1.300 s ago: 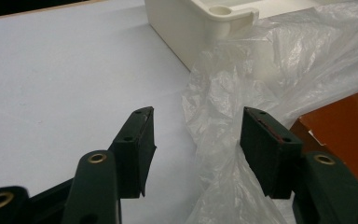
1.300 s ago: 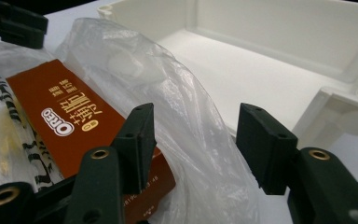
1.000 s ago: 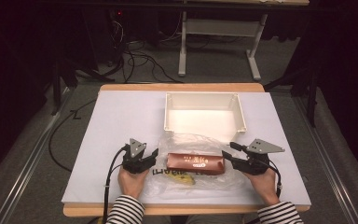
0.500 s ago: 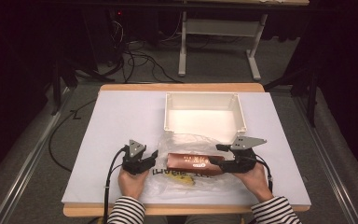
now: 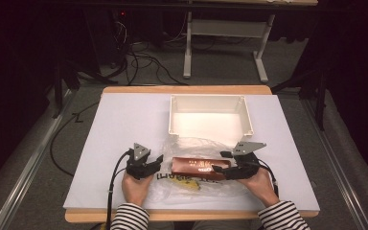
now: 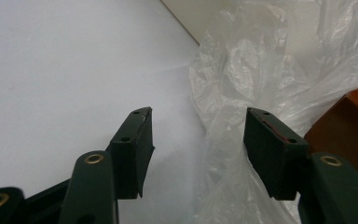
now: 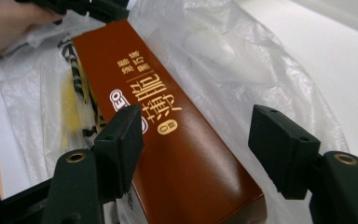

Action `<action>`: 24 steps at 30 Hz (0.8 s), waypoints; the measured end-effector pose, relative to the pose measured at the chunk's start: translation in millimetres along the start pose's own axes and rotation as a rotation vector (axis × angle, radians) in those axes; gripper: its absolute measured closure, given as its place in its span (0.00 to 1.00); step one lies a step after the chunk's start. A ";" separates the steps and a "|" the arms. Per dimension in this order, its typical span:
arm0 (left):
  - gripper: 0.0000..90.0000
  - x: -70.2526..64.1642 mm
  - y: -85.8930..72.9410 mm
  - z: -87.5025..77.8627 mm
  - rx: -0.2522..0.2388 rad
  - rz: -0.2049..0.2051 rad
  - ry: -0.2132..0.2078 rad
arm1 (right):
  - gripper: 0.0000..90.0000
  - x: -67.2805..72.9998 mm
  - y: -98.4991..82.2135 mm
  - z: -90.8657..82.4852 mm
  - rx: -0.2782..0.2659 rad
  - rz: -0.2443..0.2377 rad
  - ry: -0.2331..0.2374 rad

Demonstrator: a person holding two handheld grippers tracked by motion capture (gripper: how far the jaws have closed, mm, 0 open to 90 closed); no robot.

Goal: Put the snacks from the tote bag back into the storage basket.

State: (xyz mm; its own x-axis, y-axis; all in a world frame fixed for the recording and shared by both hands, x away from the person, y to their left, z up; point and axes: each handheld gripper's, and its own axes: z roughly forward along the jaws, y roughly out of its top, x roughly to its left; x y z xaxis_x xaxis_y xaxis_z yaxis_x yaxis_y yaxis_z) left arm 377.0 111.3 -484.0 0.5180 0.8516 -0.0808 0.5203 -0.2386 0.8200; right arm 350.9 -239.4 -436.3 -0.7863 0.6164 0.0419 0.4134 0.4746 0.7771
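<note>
the brown box (image 5: pixel 200 167) lies flat, long axis running left to right.

Brown box (image 5: pixel 200 166) — far end runs under the left gripper (image 5: pixel 154 162) in the right gripper view, near end cut by that view's bottom edge; in the left gripper view only a corner shows at the right edge. Gold print on its lid too small to read from the high view. Black lettering and a yellow patch on the plastic bag (image 5: pixel 191 182) sit half under the box, unreadable. Forearms in striped sleeves (image 5: pixel 129 218) cut off at the bottom. Worktop (image 5: pixel 124 124) near edge partly covered by the sleeves.
</note>
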 end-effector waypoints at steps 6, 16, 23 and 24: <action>0.47 0.3 0.3 0.7 0.009 -0.002 -0.005 | 0.38 -0.4 0.3 4.8 0.015 0.003 0.005; 0.45 1.5 0.7 1.6 0.019 -0.015 -0.007 | 0.38 -1.3 0.1 6.0 0.022 0.000 0.028; 0.45 1.7 0.7 1.8 0.020 -0.016 -0.008 | 0.38 3.9 0.6 7.8 0.024 -0.020 0.058; 0.45 1.7 0.7 1.8 0.020 -0.017 -0.008 | 0.38 3.8 0.6 8.1 0.024 -0.017 0.060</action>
State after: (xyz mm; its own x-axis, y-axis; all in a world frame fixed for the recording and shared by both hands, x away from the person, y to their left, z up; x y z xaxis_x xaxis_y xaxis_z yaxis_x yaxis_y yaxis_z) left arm 379.5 111.8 -484.7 0.5145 0.8518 -0.0988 0.5422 -0.2339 0.8070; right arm 351.9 -231.7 -440.8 -0.8192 0.5696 0.0672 0.4102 0.4999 0.7628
